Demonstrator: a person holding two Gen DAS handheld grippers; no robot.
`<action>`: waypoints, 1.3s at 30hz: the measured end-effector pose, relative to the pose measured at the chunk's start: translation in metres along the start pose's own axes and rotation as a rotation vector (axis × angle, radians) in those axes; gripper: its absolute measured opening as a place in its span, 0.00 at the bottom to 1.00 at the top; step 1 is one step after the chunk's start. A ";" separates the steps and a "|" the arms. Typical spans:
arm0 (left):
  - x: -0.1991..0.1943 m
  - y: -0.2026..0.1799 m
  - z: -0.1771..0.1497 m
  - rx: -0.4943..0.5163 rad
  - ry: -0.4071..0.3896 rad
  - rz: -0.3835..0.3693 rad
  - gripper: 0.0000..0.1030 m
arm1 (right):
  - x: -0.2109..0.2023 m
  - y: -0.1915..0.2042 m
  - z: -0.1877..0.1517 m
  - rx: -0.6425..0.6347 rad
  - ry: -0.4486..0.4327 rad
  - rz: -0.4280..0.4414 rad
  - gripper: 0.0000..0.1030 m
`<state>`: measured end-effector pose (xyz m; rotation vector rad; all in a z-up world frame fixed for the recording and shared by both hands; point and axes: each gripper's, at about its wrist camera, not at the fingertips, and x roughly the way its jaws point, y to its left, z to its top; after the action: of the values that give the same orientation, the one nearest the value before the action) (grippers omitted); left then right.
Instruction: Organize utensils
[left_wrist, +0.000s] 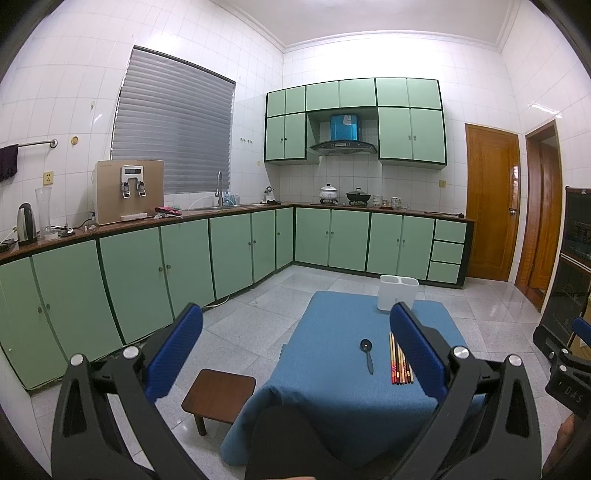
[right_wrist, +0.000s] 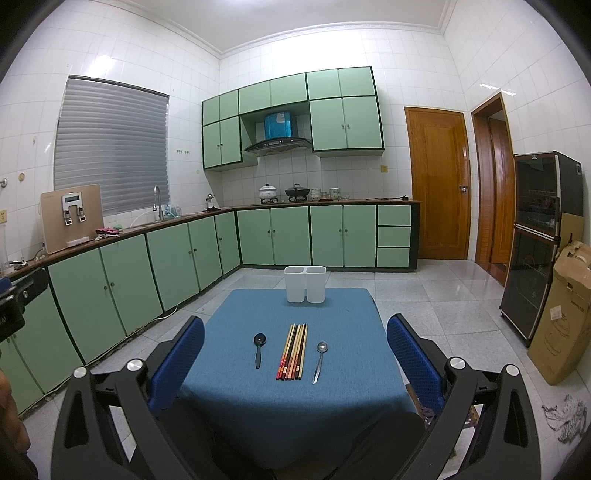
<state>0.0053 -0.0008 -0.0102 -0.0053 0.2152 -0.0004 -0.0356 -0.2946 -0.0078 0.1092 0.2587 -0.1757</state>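
A: Start at the tools. How do they stand?

B: The right gripper (right_wrist: 295, 354) has its blue pads spread wide with nothing between them, held above the near edge of the table (right_wrist: 351, 306). The left gripper (left_wrist: 295, 343) is just as wide apart and empty, off to the table's left, over the floor and a small wooden stool (left_wrist: 218, 395).

A: And the utensils?

B: All lie flat on the blue cloth, handles toward the grippers. A bundle of chopsticks (right_wrist: 292, 351) sits in the middle, a black spoon (right_wrist: 258, 349) just to its left, a metal spoon (right_wrist: 320, 360) just to its right; none touch. (From the left wrist view the metal spoon is hidden behind a pad.)

A: Where would they go?

B: A white two-compartment holder (right_wrist: 305, 283) stands upright at the table's far edge, well apart from the utensils. I can't see inside either compartment.

A: Beyond that?

B: Green cabinets (right_wrist: 207, 251) along the walls.
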 end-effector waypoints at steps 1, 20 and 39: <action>0.000 0.000 -0.001 -0.001 -0.001 0.000 0.95 | 0.000 0.000 0.000 0.001 0.000 0.001 0.94; 0.001 0.000 0.000 0.000 0.002 0.000 0.95 | 0.001 -0.001 -0.002 0.000 0.001 0.001 0.94; 0.003 0.002 -0.001 -0.002 0.015 -0.004 0.95 | 0.000 -0.004 0.001 -0.001 0.001 -0.003 0.94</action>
<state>0.0076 0.0016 -0.0119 -0.0077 0.2297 -0.0045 -0.0362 -0.2988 -0.0073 0.1082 0.2602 -0.1782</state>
